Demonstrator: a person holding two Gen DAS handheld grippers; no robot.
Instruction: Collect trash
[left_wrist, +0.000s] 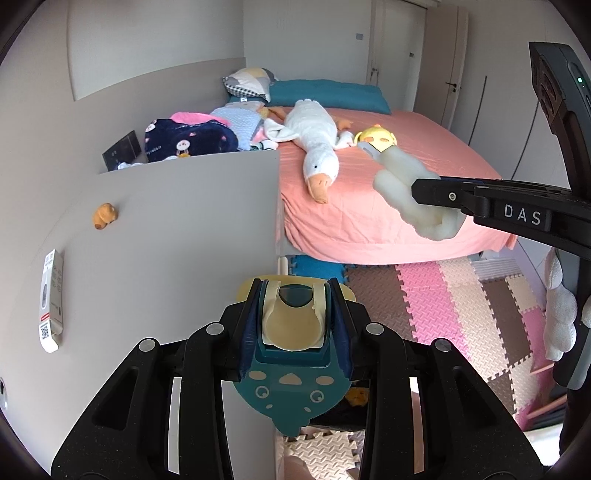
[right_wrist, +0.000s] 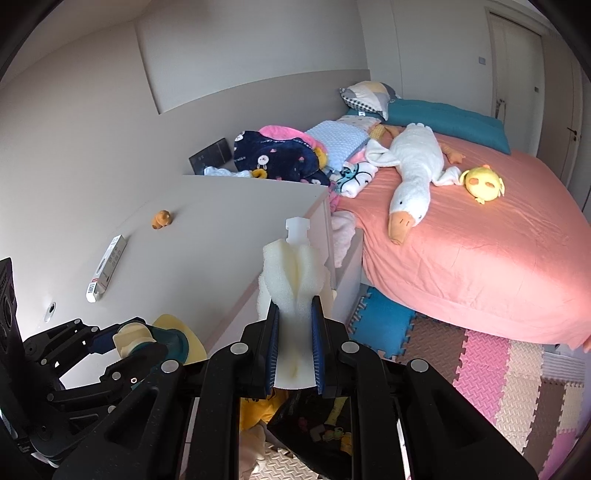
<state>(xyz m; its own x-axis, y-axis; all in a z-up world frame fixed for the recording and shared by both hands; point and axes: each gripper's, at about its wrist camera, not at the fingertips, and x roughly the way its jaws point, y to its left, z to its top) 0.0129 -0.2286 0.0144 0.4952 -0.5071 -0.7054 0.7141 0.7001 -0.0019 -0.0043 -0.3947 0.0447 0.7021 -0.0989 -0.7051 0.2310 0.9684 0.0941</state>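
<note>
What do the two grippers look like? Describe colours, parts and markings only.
Both the left gripper and the right gripper are matte black linkage frames with round silver pivot pins and ribbed blue finger pads. The right one carries white letters "DAS" and a small green light.

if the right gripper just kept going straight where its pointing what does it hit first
Probably the front edge of the grey cabinet, right beyond the white foam piece that the right gripper grips. The foam's tip would touch before the fingers. Depth is hard to judge; the gripper may sit high enough to pass over.
</note>
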